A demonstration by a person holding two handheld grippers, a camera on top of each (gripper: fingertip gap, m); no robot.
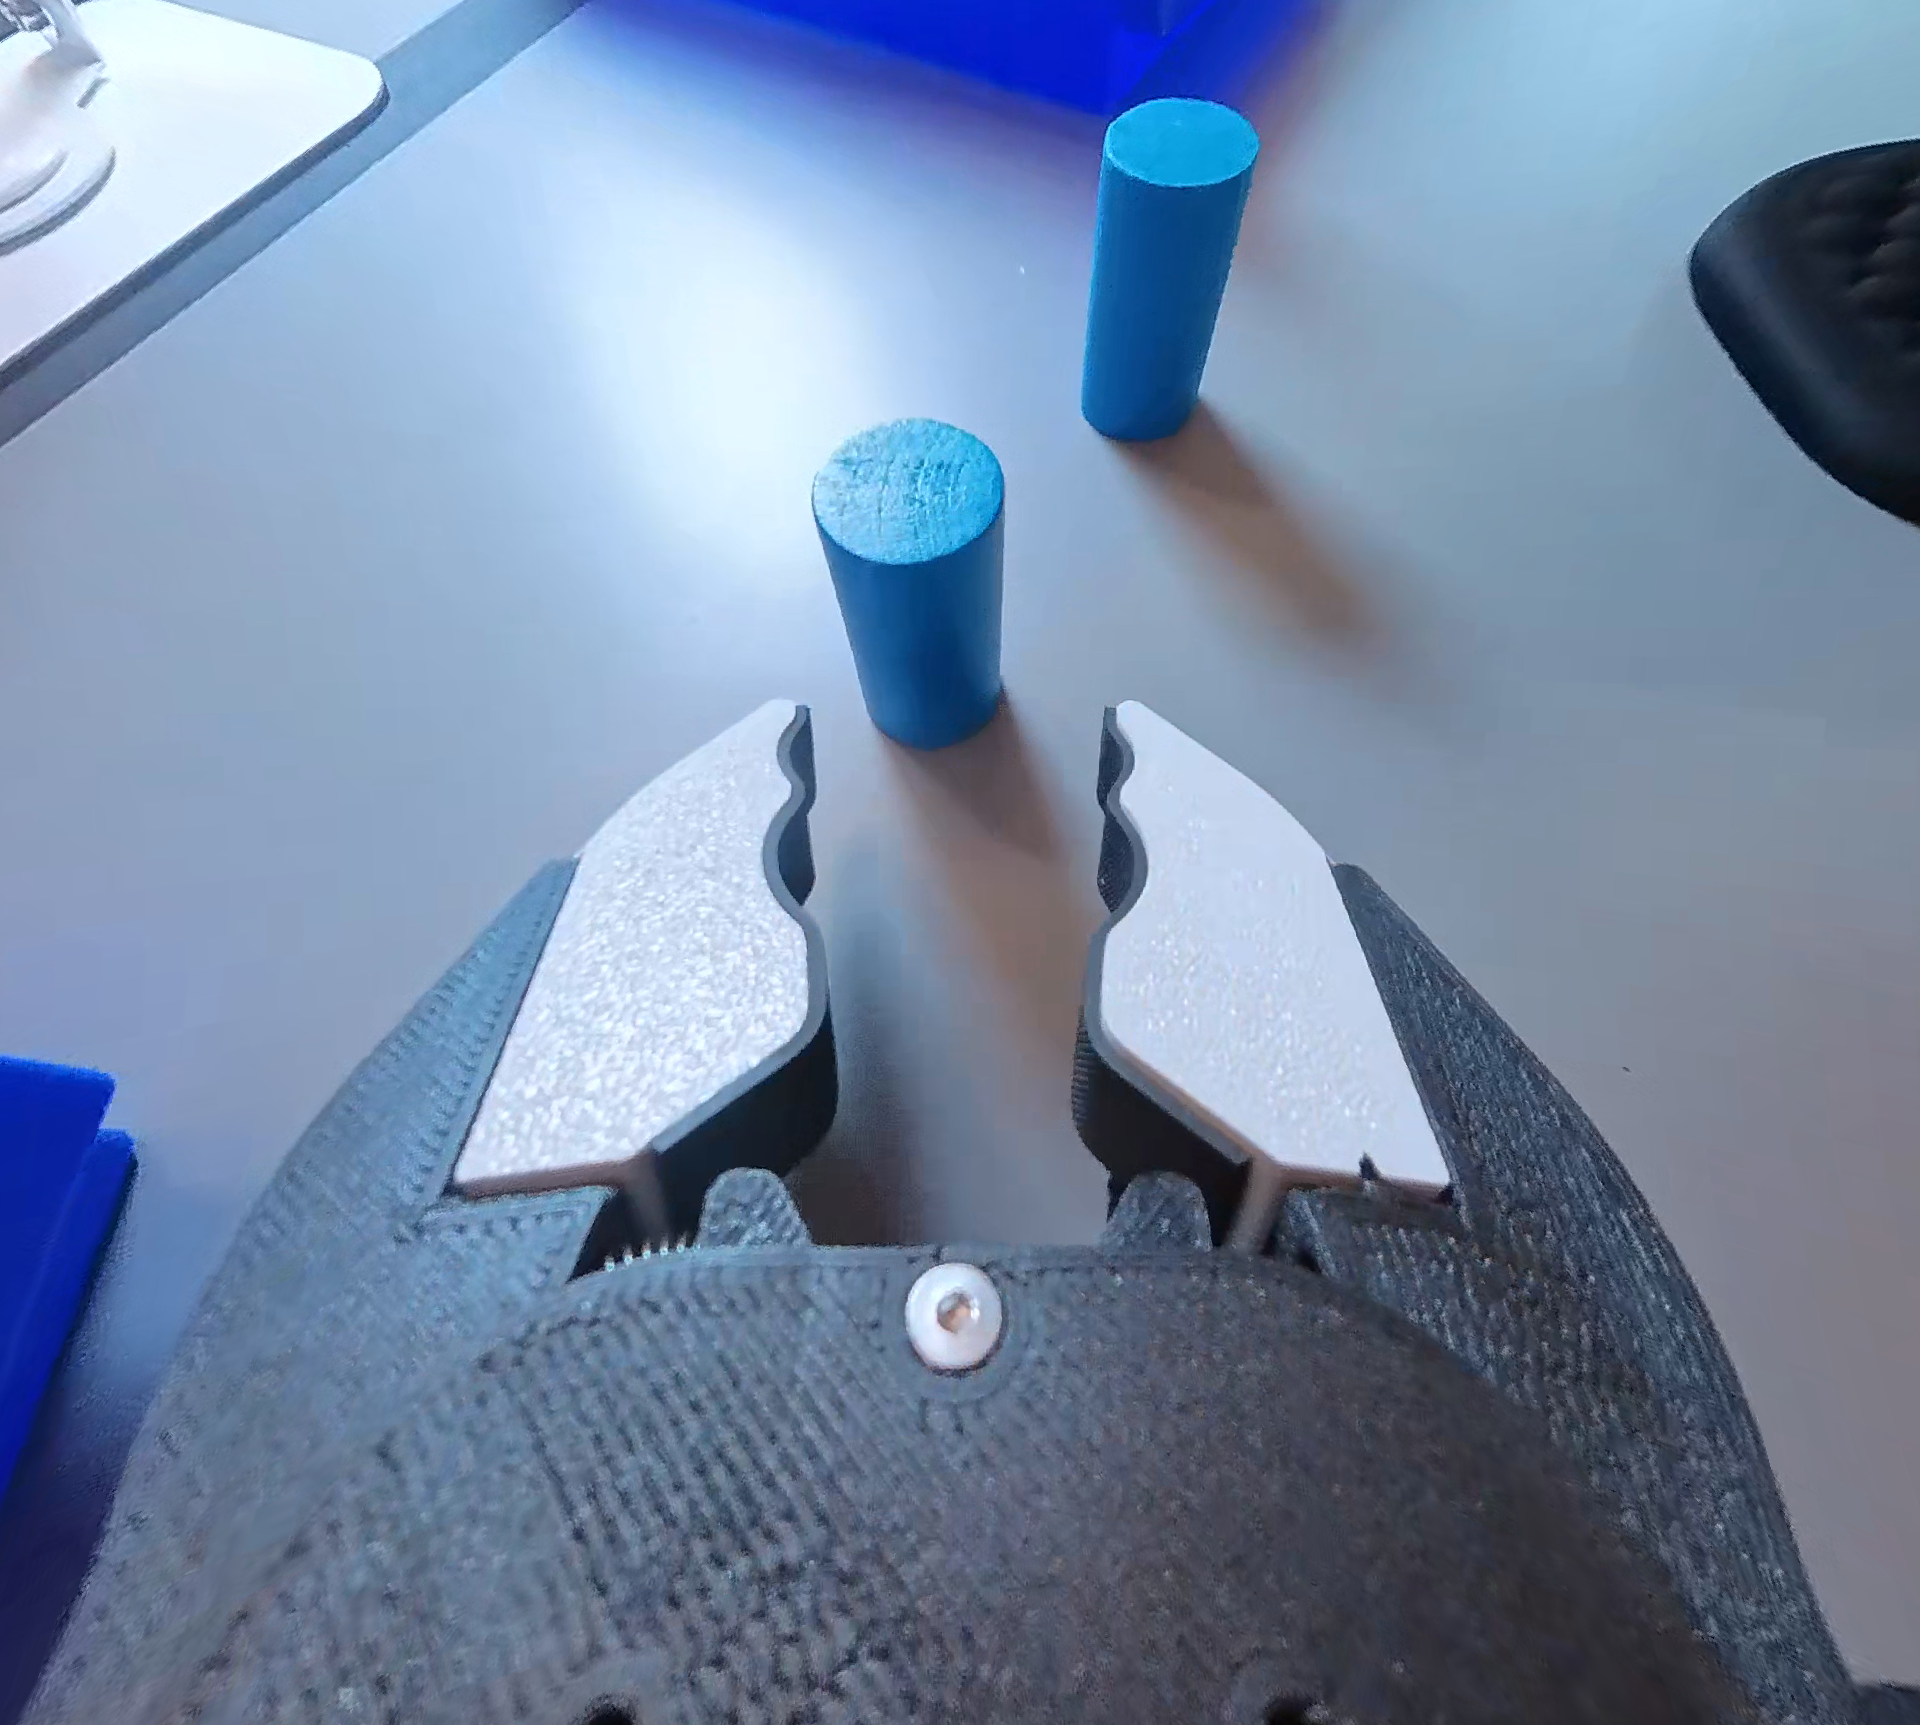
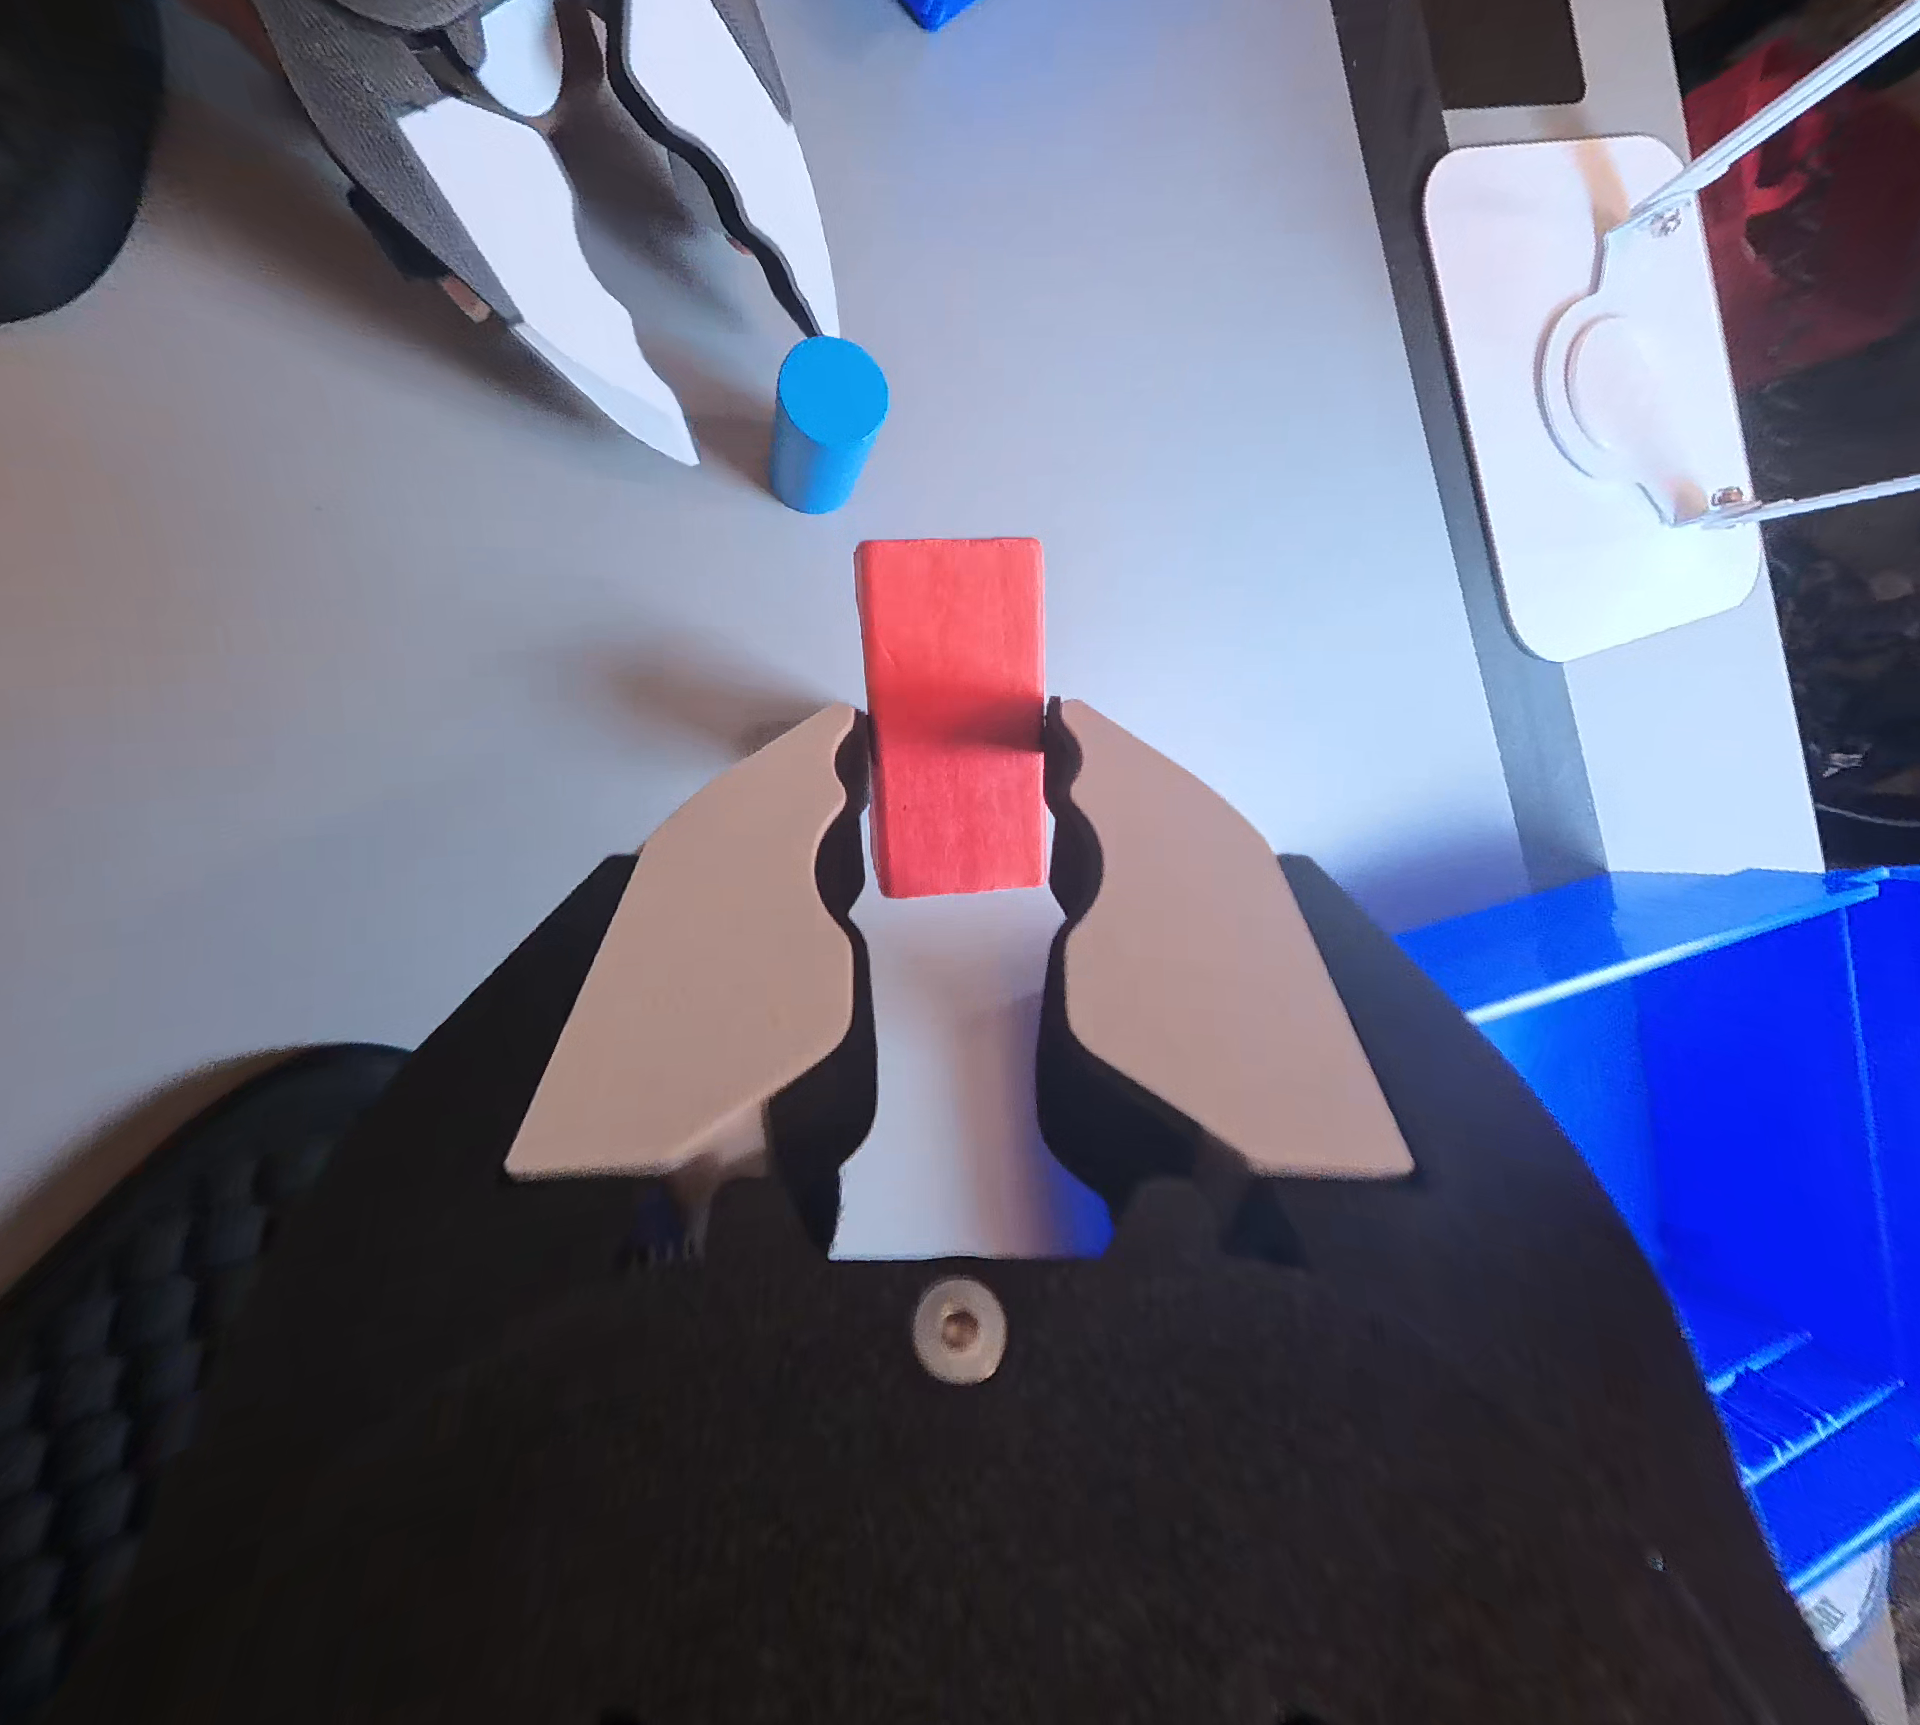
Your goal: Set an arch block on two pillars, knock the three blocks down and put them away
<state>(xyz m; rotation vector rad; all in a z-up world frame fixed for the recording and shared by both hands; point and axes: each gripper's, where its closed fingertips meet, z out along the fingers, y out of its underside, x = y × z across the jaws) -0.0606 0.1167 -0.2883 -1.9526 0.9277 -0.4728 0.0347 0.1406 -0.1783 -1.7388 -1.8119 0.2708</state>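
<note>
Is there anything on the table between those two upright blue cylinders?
No. In the left wrist view, only bare grey table lies between the near blue cylinder and the far blue cylinder.

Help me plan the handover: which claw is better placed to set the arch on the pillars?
Right. The right claw already grips the red arch block; the left claw is open and empty behind the near pillar.

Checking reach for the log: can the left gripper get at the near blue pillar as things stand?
Probably yes. The left gripper has its jaws open and empty, and the near blue pillar stands upright just beyond their tips, with bare table between. The far blue pillar stands well clear.
</note>
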